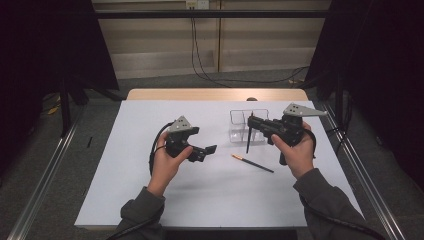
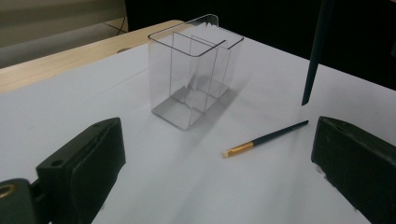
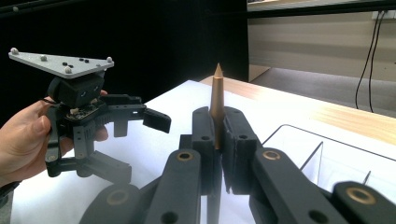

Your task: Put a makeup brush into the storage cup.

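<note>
A white-covered table [image 1: 150,200] fills the middle of the high view, a person's forearms entering from the bottom edge. Just right of centre stands a clear divided holder [image 1: 248,126], open at the top and upright, apparently the destination for the brushes.

The right tool [image 1: 251,121], at the holder's near edge in the high view, is clamped tight on a dark brush [image 1: 248,140]. That brush hangs close to vertical, its long axis running up and down the frame, the dark handle end just over the table in front of the holder; in the right gripper view its pointed tip [image 3: 217,100] rises from between the closed jaws at centre frame. The upright carry probably serves to drop it straight into a compartment.

The left tool [image 1: 206,152], left of centre in the high view, stands with its jaws wide apart and nothing between them, turned toward a second brush [image 1: 252,163] lying flat on the table. Seen from the left gripper view, that brush [image 2: 266,139] lies at lower right, its axis slanting from a pale tip with gold ferrule at lower left up to the dark handle at upper right, well apart from either jaw and likely the next pick-up.
</note>
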Demonstrator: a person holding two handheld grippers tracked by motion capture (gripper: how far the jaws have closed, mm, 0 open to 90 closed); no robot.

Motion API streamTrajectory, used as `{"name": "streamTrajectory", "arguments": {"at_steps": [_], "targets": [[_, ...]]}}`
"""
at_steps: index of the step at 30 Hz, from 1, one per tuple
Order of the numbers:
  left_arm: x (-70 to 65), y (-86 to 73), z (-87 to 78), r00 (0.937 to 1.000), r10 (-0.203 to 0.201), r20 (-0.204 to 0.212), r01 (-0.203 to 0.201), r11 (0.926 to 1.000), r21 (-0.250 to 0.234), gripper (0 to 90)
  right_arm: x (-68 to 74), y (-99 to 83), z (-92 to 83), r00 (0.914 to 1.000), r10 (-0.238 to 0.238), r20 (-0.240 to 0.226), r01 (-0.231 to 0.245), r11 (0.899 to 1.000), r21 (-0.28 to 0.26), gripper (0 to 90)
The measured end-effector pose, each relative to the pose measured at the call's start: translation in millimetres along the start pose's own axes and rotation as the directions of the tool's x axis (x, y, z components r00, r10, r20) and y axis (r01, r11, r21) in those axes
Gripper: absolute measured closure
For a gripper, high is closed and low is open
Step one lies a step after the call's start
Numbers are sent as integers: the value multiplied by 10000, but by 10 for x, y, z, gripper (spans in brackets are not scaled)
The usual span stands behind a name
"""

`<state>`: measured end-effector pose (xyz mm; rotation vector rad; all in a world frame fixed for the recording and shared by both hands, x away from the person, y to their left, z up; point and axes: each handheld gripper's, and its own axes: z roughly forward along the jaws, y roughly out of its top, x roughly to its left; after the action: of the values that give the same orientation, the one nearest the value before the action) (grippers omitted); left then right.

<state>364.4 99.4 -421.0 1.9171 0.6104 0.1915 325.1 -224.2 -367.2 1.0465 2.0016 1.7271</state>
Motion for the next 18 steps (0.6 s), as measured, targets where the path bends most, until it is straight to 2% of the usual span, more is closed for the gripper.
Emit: {"name": "streamTrajectory", "arguments": {"at_steps": [7, 18], "targets": [[40, -71, -50, 9999, -64, -134, 66, 9999, 146, 28, -13, -5, -12, 10000, -15, 43, 15, 10000, -5, 844], [81, -118, -123, 9998, -178, -114, 178, 9998, -63, 29, -10, 14, -10, 10000, -35, 20, 35, 10000, -36, 844]]}}
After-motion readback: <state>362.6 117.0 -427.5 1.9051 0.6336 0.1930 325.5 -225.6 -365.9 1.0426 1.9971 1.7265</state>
